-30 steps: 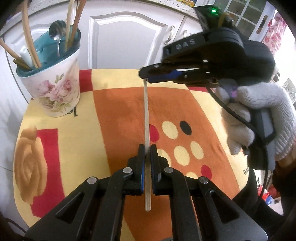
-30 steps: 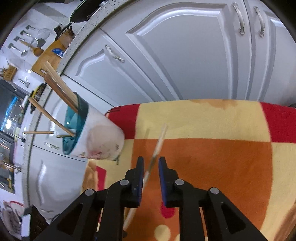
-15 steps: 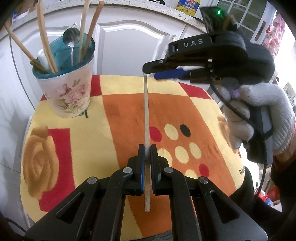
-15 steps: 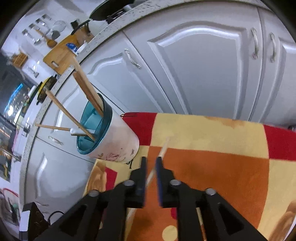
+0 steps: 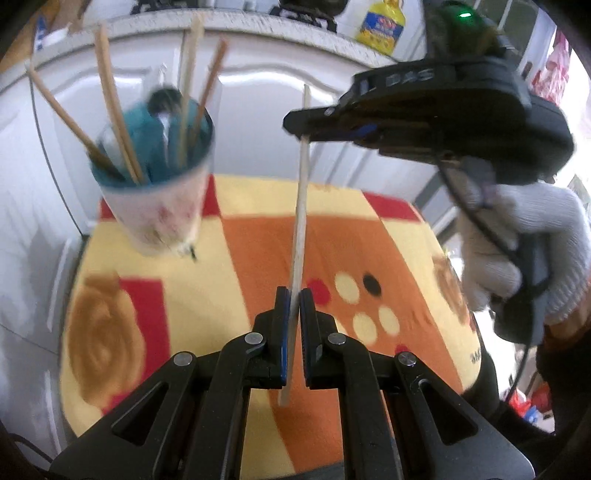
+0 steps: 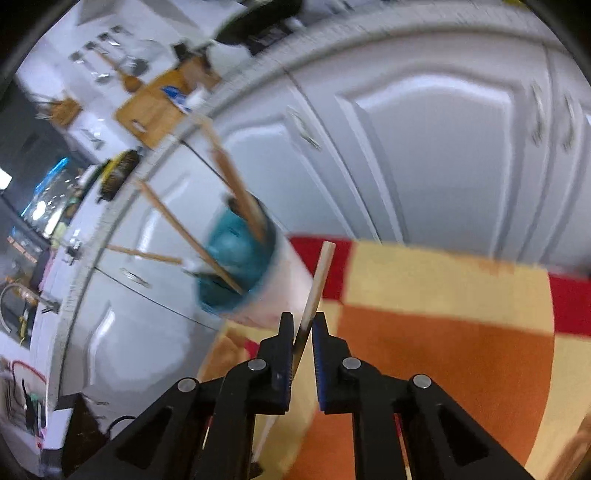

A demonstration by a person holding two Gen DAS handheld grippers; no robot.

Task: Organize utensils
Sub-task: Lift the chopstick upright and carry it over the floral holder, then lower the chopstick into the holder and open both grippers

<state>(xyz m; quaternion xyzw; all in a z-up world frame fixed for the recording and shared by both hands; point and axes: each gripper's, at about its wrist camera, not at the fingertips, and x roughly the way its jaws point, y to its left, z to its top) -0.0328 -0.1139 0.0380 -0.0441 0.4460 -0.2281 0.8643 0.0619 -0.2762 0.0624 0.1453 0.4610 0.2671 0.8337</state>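
Note:
A pale wooden chopstick (image 5: pixel 300 221) stands nearly upright above the table, and my left gripper (image 5: pixel 294 295) is shut on its lower part. My right gripper (image 5: pixel 291 120), held by a white-gloved hand (image 5: pixel 517 240), reaches in from the right at the stick's upper part. In the right wrist view the chopstick (image 6: pixel 319 280) slants between the jaws of the right gripper (image 6: pixel 303 325), which are closing on it. The floral utensil cup (image 5: pixel 159 206) with a teal inside stands at the table's back left. It holds several chopsticks and a spoon.
An orange, yellow and red patterned cloth (image 5: pixel 369 240) covers the small table. White cabinet doors (image 6: pixel 443 166) stand close behind it. A counter above carries a yellow bottle (image 5: pixel 380 29) and a cutting board (image 6: pixel 155 110). The cup (image 6: pixel 236 273) sits just left of the right gripper.
Both grippers have risen with the chopstick, whose top now pokes above the right fingers and leans slightly. The right jaws widened briefly, then narrowed on the stick.

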